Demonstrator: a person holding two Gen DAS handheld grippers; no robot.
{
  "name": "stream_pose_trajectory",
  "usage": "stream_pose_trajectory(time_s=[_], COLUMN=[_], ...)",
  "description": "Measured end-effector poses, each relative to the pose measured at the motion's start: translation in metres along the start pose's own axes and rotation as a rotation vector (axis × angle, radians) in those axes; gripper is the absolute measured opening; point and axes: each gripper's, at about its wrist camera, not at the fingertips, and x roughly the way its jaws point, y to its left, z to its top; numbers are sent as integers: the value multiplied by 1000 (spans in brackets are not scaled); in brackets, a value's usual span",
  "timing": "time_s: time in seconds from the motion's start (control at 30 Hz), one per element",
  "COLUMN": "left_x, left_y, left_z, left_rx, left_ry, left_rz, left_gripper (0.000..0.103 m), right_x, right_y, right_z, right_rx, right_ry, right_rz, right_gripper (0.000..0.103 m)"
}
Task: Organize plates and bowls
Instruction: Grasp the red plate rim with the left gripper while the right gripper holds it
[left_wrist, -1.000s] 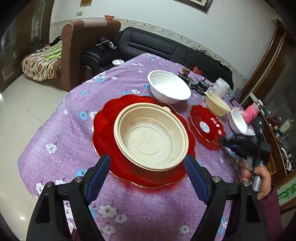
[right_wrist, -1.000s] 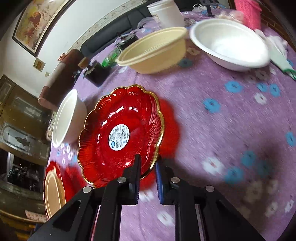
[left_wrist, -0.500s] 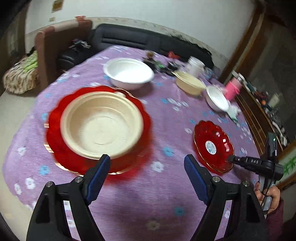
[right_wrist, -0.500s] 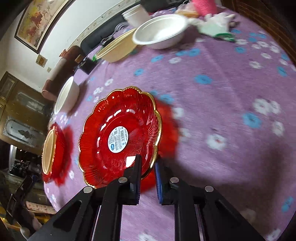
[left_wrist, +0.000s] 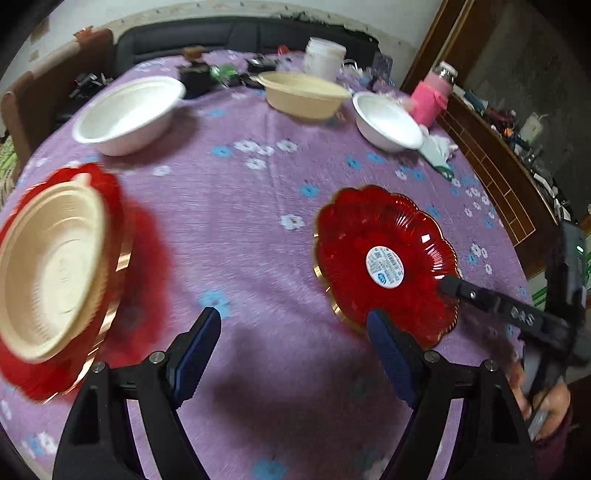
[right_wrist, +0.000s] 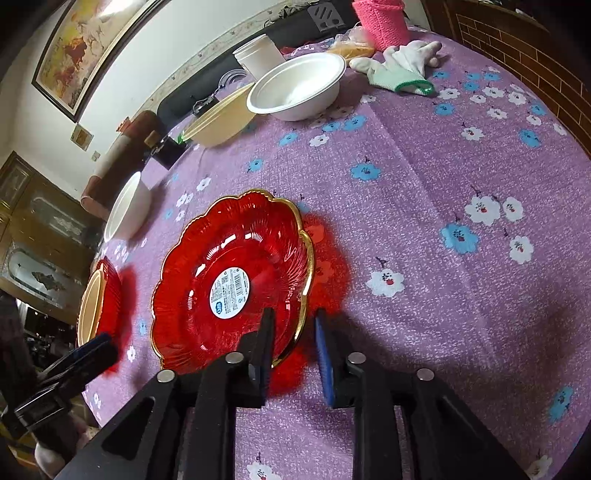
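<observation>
Release is the step in hand: the right tool (right_wrist: 293, 341) is opening, its jaws straddling the near rim of the small red plate (right_wrist: 229, 280) without pressing it, so it should back straight off and leave the plate flat on the table (right_wrist: 461, 166). Angled steeply down, the left tool (left_wrist: 295, 350) hangs empty, jaws wide, just left of that plate.

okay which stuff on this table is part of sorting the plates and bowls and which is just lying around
Part of the job:
small red plate
large red plate holding a beige bowl
second beige bowl
two white bowls

Lying about:
glove
pink bottle
white tub
</observation>
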Motion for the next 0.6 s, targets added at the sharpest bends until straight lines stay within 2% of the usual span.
stream_pose_trajectory(time_s=[0.13, 0.23, 0.33, 0.37, 0.4, 0.47, 0.6], left_x=[27, 44, 49, 52, 52, 54, 51], left_y=[-6, -8, -14, -17, -20, -27, -28], left_z=[15, 24, 28, 30, 30, 29, 26], left_rx=[-22, -37, -19, -6, 2, 24, 22], left_ry=[29, 45, 36, 41, 42, 44, 29], left_rz=[-18, -1, 23, 6, 5, 3, 16], left_gripper=[81, 79, 64, 50, 40, 31, 31], right_x=[2, 5, 7, 8, 9, 12, 10], right_y=[0, 3, 6, 7, 8, 11, 16], right_z=[0, 1, 2, 2, 1, 0, -1], right_rx=[0, -16, -31, -35, -40, -52, -72], right_ry=[-17, -22, -24, -25, -25, -28, -54], right_rz=[4, -6, -10, -10, -12, -16, -45], right_gripper=[24, 24, 24, 24, 24, 24, 22])
